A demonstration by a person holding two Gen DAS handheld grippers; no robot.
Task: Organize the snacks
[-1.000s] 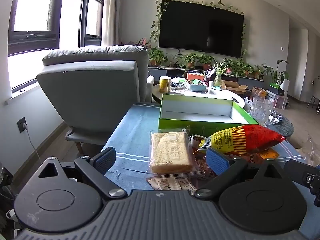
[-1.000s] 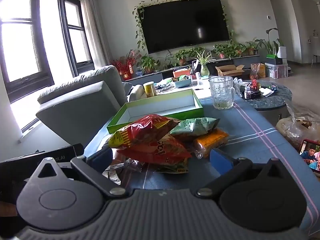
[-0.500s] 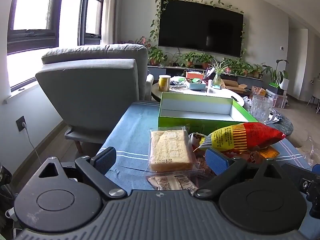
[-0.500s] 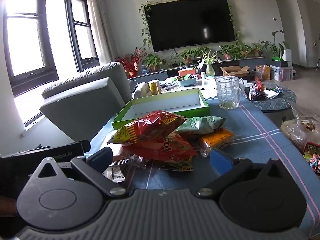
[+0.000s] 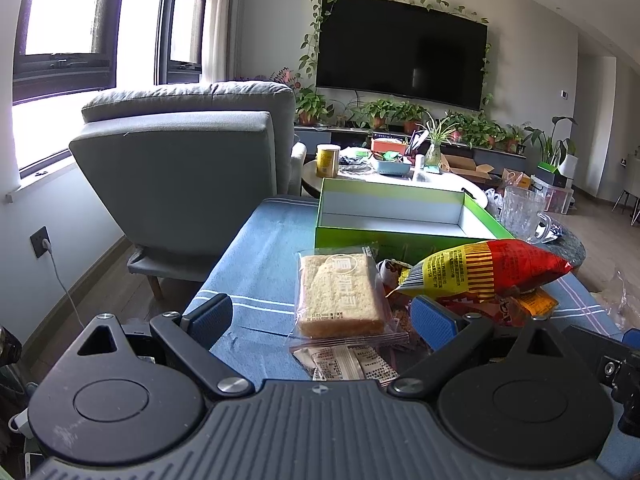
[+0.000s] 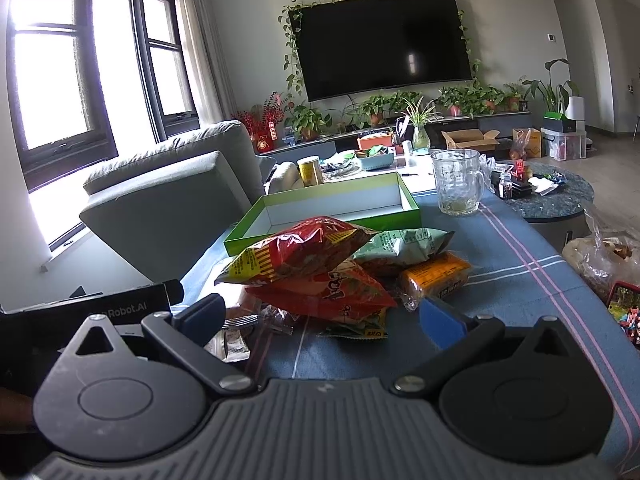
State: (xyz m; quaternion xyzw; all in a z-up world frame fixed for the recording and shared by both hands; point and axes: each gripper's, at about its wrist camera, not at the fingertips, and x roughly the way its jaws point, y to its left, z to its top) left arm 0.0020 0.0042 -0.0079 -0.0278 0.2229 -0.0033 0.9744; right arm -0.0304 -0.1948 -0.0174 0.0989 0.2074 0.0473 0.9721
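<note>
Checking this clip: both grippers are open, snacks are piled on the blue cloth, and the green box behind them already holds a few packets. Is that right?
Not quite. The green box is empty: the right wrist view shows its bare white inside. The rest stands: the left gripper and right gripper are open, and the snacks, such as the red and yellow bag, lie piled on the blue cloth.

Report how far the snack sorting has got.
Done: nothing; the green box is empty. In hand: nothing; left gripper and right gripper are open by the pile. Left: bread packet, red-yellow chip bag, green bag, orange packet and small sachets.
</note>
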